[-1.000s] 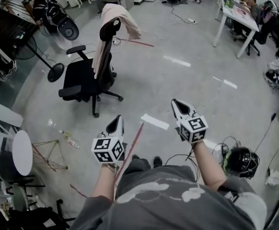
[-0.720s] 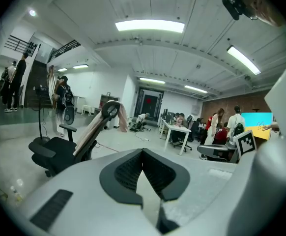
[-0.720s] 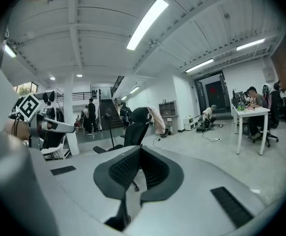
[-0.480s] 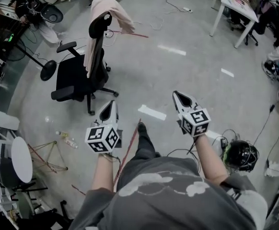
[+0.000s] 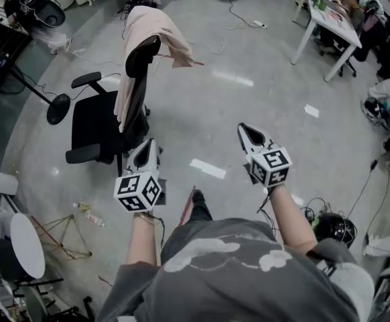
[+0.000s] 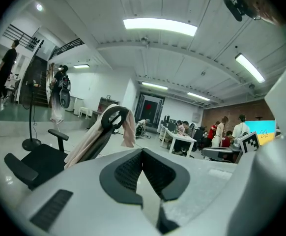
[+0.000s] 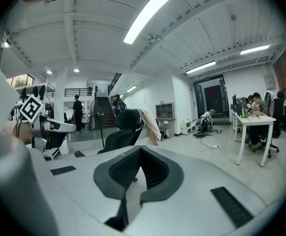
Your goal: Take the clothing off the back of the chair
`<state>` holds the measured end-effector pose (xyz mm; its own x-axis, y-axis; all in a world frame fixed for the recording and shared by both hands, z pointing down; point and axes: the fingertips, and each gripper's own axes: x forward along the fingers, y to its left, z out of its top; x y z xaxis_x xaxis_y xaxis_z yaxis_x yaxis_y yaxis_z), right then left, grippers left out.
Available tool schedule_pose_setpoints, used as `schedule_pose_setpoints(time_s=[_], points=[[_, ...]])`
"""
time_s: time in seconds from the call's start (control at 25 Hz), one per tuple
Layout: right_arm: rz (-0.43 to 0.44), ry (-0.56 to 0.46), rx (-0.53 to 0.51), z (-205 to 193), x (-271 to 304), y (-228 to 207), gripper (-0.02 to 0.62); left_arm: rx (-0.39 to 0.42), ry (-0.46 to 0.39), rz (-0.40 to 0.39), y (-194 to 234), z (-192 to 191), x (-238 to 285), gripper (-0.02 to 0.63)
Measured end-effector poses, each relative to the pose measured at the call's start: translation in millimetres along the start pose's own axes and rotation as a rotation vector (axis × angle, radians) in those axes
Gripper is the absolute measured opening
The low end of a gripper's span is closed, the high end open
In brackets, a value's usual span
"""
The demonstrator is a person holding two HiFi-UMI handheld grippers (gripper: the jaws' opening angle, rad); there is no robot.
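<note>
Left gripper (image 5: 147, 144): fingers pressed together at the tips, nothing between them. The left gripper view (image 6: 142, 151) confirms it, with the pads meeting and no cloth or other thing in the gap.

Right gripper (image 5: 244, 128): same. The fingers are fully closed and empty in the right gripper view (image 7: 140, 149).

Both are held out in front of the person over the floor (image 5: 248, 106), pointing roughly level and towards the chair side of the room.

The clothing (image 5: 156, 29), a pale pink garment, is draped over the top of the chair back. One part hangs down the seat side and a shorter flap hangs off the rear. Neither set of fingers touches it.

- From the left fingers, the clothing (image 6: 91, 136) is ahead and off to the left, above tip height.
- From the right fingers, the clothing (image 7: 150, 124) is almost dead ahead, just above the tips, and further off.

The chair (image 5: 94, 123) is a black office chair with armrests, with its seat ahead-left of the left fingers. In the head view the left fingertips overlap the lower edge of the chair back. I can't tell contact from that view, and the left gripper view shows the chair (image 6: 35, 159) clear of the tips.

A white bench (image 5: 326, 19) with people around it stands well off, ahead-right of the right fingers. A black helmet (image 5: 332, 228) lies on the floor behind and to the right of the right fingers.
</note>
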<state>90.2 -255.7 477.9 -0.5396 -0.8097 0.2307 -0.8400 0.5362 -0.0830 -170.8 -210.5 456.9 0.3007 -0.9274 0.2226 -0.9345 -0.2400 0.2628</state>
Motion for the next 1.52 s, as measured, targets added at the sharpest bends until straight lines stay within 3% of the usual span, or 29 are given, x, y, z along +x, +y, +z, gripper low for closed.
schedule_pose_setpoints(time_s=[0.56, 0.76, 0.88, 1.0, 1.24, 1.4, 1.52], points=[[0.009, -0.023, -0.066, 64.2, 176.2, -8.9, -0.003, 0.003, -0.032, 0.014, 108.1, 61.8, 107.2, 0.0], [0.043, -0.013, -0.069, 73.1, 214.9, -8.8, 0.135, 0.003, -0.038, 0.029, 128.0, 71.3, 126.8, 0.0], [0.093, -0.007, -0.069, 75.9, 238.7, -6.3, 0.261, 0.0, -0.04, 0.051, 135.4, 76.2, 134.2, 0.0], [0.116, -0.003, -0.09, 80.2, 267.3, -12.5, 0.345, -0.002, -0.047, 0.091, 142.4, 80.2, 141.9, 0.0], [0.182, 0.018, -0.103, 95.1, 340.5, -30.2, 0.391, -0.014, -0.066, 0.213, 152.2, 89.3, 156.8, 0.0], [0.245, 0.04, -0.173, 100.3, 388.3, -31.6, 0.396, -0.028, -0.08, 0.311, 160.0, 89.2, 167.9, 0.0], [0.277, -0.004, -0.223, 110.9, 414.0, -28.1, 0.396, -0.041, -0.096, 0.379, 166.8, 91.6, 169.0, 0.0]])
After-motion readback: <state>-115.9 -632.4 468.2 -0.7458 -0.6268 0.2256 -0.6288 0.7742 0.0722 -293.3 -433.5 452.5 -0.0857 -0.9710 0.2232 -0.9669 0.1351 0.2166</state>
